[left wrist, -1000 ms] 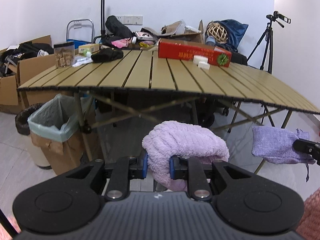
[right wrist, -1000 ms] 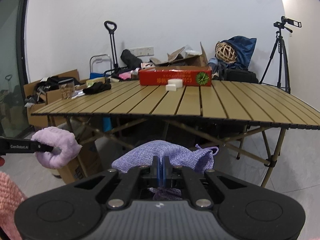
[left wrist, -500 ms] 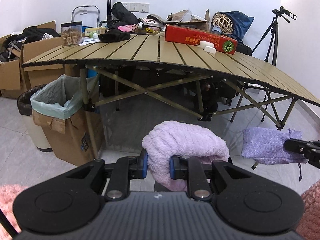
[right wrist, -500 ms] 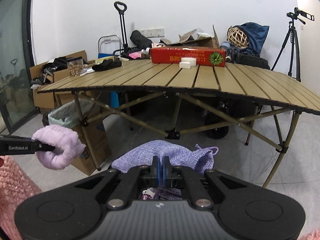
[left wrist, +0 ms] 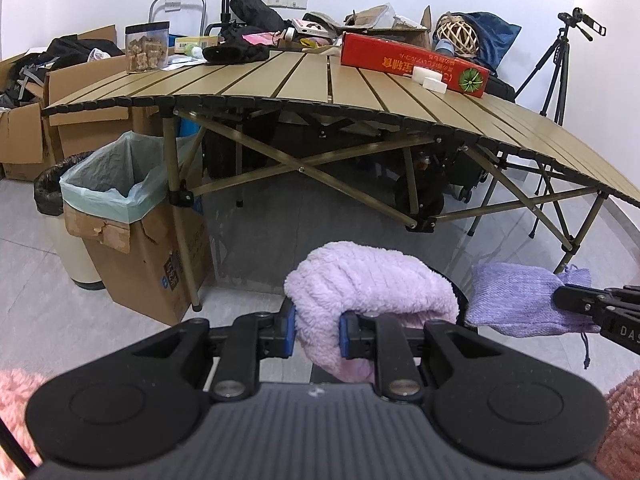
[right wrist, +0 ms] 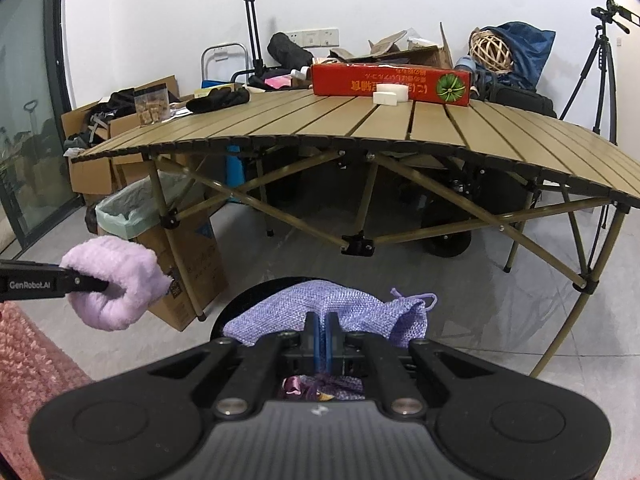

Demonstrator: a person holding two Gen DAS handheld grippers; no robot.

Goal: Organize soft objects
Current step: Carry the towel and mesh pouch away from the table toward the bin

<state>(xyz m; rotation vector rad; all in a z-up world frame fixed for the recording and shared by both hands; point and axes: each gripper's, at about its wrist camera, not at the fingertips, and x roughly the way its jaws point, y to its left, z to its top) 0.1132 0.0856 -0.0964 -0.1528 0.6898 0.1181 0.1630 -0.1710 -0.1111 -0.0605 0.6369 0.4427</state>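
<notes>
A: Well, the big slatted worktop (left wrist: 304, 84) is sitting nearly bare out in front, and nothing soft is lying on its open part yet.

B: So I'm judging the sorting as barely begun. Both pieces are hanging in mid-air below the worktop's edge, over the floor.

A: Right, and I'm not seeing any bin or tray meant for them. There's a dark round shape just under the purple one, but I can't tell what it is.

B: The fluffy lilac cloth (left wrist: 372, 296) is the larger piece. It's looking thick and plush, bunched into a hump and drooping over the left gripper (left wrist: 317, 332).

A: Those jaws are clenching a fold of it, so they're standing a little apart around the pile.

B: And the purple woven pouch (right wrist: 332, 306) is looking thinner and coarser, lying fairly flat, with a drawstring trailing from its gathered mouth.

A: The right gripper (right wrist: 321, 340) is pinching it, jaws pressed almost together on the fabric.

B: So what's left, I'm guessing, is everything: carrying both somewhere, setting them down, and letting go.
</notes>
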